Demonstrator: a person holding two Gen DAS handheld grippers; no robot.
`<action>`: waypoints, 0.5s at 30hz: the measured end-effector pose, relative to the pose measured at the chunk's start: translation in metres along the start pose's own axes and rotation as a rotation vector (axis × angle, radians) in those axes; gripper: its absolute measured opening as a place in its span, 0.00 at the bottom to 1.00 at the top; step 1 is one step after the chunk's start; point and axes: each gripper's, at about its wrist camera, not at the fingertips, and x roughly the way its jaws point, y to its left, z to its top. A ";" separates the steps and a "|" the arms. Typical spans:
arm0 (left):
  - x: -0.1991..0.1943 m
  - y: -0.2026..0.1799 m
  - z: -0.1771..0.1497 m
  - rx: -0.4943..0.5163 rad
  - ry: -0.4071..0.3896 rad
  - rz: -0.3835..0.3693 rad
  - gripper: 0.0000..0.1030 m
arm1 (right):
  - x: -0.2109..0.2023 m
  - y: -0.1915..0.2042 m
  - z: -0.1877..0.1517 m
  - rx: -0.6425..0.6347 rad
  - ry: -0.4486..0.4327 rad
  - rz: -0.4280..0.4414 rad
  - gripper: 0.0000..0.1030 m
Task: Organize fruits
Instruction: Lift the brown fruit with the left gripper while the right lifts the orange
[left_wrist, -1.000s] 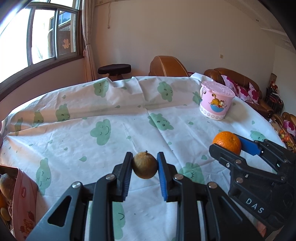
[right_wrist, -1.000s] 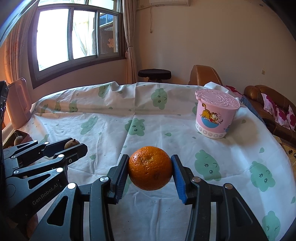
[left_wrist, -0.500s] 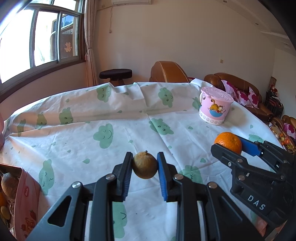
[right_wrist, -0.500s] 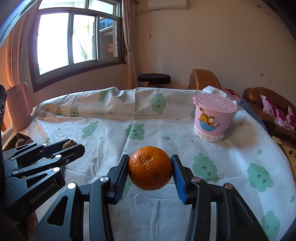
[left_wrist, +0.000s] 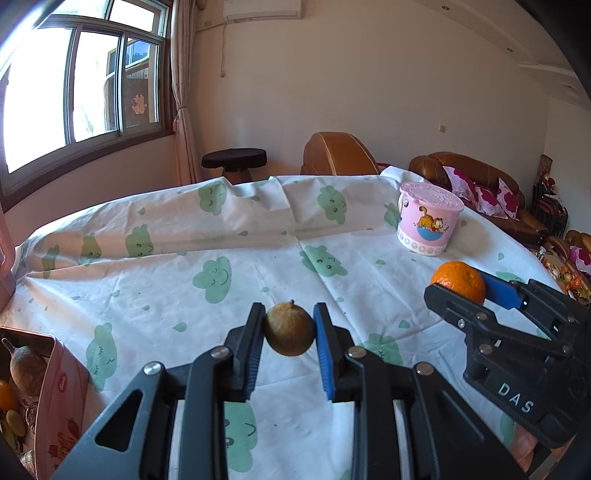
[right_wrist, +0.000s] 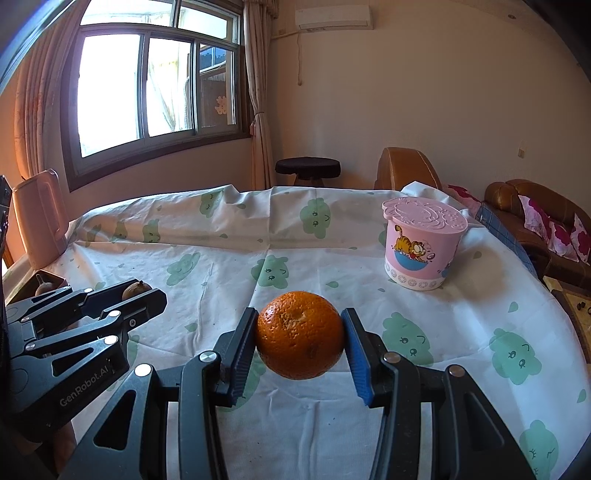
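Note:
My left gripper (left_wrist: 289, 325) is shut on a small brown round fruit (left_wrist: 289, 334) and holds it above the tablecloth. My right gripper (right_wrist: 300, 332) is shut on an orange (right_wrist: 300, 335), also held above the table. In the left wrist view the right gripper with the orange (left_wrist: 458, 280) is at the right. In the right wrist view the left gripper with the brown fruit (right_wrist: 136, 288) is at the left. A pink tin (left_wrist: 61, 398) with several fruits inside stands at the table's left edge.
A pink lidded cartoon bucket (right_wrist: 423, 247) stands at the table's far right. The table is covered by a white cloth (left_wrist: 221, 266) with green clouds. A stool (right_wrist: 307, 168), brown armchair (right_wrist: 406, 166) and sofa lie beyond the table.
Both grippers have risen and tilted up while still holding their fruits; more of the wall and window shows. The grips have not changed.

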 end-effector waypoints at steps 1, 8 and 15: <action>0.000 0.000 0.000 0.001 -0.003 0.001 0.27 | 0.000 0.000 0.000 0.000 -0.003 0.000 0.47; -0.005 -0.001 -0.001 0.006 -0.023 0.011 0.27 | -0.005 0.000 0.000 0.003 -0.025 -0.002 0.47; -0.013 -0.002 -0.003 0.014 -0.046 0.029 0.27 | -0.008 0.001 0.000 0.000 -0.043 -0.009 0.46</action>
